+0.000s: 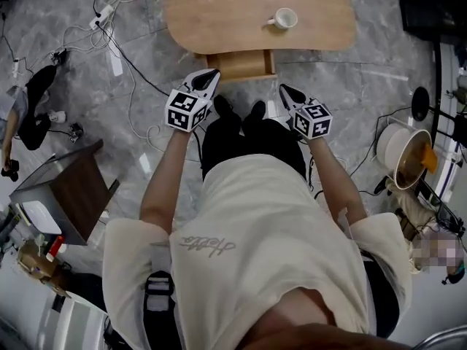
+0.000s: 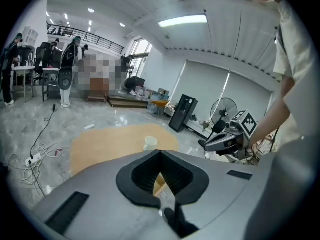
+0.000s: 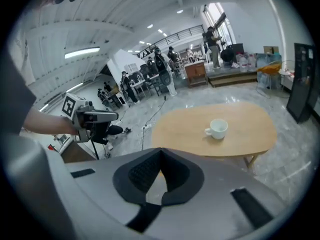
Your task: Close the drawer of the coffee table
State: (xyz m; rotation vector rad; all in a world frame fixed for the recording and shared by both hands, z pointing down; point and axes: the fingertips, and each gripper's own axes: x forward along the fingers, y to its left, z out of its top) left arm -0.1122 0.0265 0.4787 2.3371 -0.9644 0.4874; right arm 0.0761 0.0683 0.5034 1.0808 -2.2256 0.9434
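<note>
An oval wooden coffee table (image 1: 255, 13) stands ahead of me with a white cup (image 1: 283, 19) on top. Its wooden drawer (image 1: 241, 64) sticks out from the near edge, open. My left gripper (image 1: 209, 77) hovers just left of the drawer front, shut on nothing. The right gripper (image 1: 289, 93) hangs a little right of and nearer than the drawer, also shut and empty. In the left gripper view the left gripper (image 2: 160, 153) has its pads meeting, and a sliver of drawer (image 2: 159, 182) shows below them. The right gripper view shows the right gripper (image 3: 160, 150) before the table (image 3: 250, 134) and cup (image 3: 217, 128).
Cables and a power strip (image 1: 101, 17) trail over the grey floor at the left. A brown cabinet (image 1: 73, 192) stands at my left. A white bucket (image 1: 405, 152) and a black box (image 1: 430, 17) sit at the right. People stand far off.
</note>
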